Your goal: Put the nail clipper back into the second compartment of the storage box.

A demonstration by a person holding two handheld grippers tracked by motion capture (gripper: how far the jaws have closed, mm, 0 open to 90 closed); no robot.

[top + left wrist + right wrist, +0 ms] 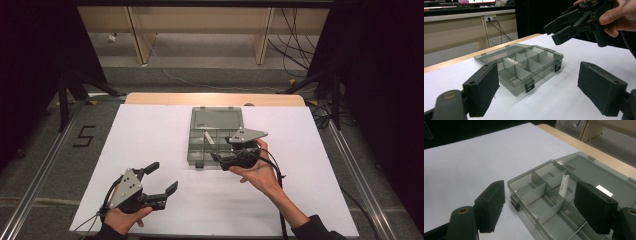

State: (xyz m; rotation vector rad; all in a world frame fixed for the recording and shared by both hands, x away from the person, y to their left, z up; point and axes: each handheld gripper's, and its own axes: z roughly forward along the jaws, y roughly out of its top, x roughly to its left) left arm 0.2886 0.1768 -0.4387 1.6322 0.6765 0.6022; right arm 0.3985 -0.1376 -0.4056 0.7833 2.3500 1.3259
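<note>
the open, smoke-grey transparent plastic compartment box is set on the white table sheet; a small white stick is leaned in one compartment; the left gripper and right gripper are both held wide open, nothing gripped.

All 3 views share organizer box.

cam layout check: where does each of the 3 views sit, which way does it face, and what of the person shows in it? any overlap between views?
High view: above the person's side, facing forward and down at the white table; shows both forearms, left claw, right claw.
Left gripper view: rides the left claw, facing the open compartment box; its own jaws, plus the right claw and hand.
Right gripper view: rides the right claw, looking down into the box; its own jaws.
Shared: all three see the box; a white stick leans inside.
</note>
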